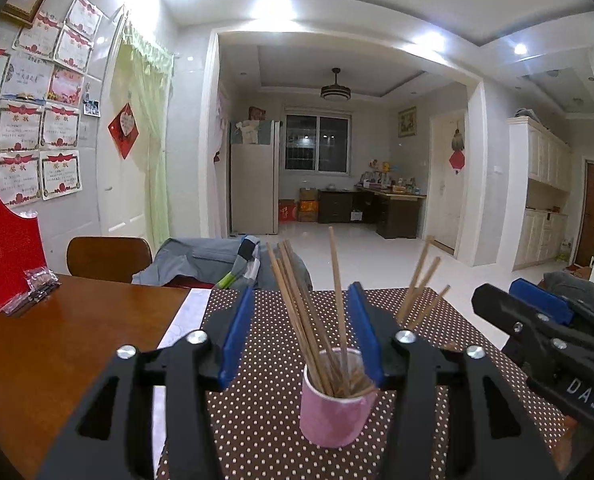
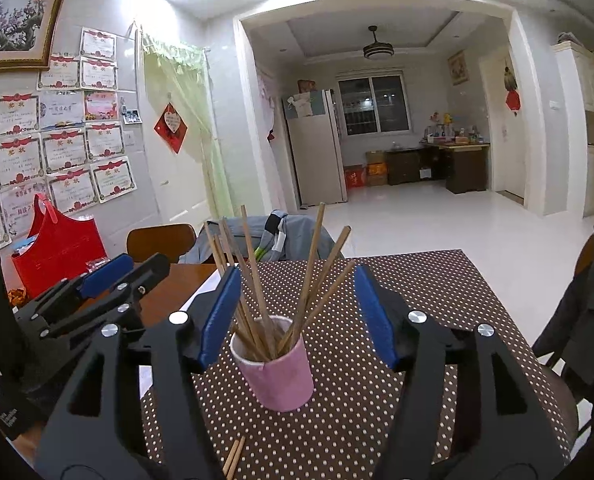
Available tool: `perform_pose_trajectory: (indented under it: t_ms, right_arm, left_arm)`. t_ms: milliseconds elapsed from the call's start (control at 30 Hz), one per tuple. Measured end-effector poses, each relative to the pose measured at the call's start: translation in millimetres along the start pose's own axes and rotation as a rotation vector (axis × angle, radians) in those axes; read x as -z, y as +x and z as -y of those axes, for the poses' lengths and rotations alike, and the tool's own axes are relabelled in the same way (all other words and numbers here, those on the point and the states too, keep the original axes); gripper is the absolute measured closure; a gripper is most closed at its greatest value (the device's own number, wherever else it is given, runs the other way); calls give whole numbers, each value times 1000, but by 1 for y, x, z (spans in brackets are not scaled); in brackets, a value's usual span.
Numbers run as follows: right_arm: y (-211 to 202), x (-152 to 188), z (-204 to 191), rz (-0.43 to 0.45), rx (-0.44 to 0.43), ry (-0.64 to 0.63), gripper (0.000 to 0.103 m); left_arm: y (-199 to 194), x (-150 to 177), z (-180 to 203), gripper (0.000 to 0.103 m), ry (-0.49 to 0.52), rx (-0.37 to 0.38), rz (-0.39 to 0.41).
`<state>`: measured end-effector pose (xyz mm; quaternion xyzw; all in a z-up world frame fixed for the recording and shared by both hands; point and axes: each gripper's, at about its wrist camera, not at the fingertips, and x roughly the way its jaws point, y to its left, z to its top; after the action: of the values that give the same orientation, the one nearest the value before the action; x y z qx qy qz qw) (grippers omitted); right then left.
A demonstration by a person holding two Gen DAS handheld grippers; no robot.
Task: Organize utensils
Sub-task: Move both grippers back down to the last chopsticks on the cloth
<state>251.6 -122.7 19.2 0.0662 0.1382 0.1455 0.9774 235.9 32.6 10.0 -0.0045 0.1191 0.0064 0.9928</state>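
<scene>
Left wrist view: left gripper [image 1: 301, 332] jaws held apart, nothing gripped; pink cup [image 1: 333, 404] seen low between blue pads, not pressed. Chopsticks [image 1: 309, 312] stood upright in cup, fanned out. Cup set on dotted brown mat [image 1: 257, 420] over wooden table [image 1: 57, 340]. Right gripper [image 2: 297, 312] likewise spread, nothing held, cup framed between pads. Two loose chopsticks [image 2: 233, 458] lying on mat near its base. Red bag [image 2: 57, 252] at table's far left.

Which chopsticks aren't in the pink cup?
The loose pair of chopsticks lying flat on the dotted mat, at the near edge in front of the pink cup. All the other chopsticks stand upright inside the cup.
</scene>
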Motion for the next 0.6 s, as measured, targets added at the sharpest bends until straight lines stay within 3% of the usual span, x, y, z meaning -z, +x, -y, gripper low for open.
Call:
perform_pose_trajectory:
  t_ms: [600]
  right_arm:
    - [-65, 27, -15, -39, 4, -11, 43]
  left_arm:
    - [-78, 19, 10, 43, 24, 19, -14]
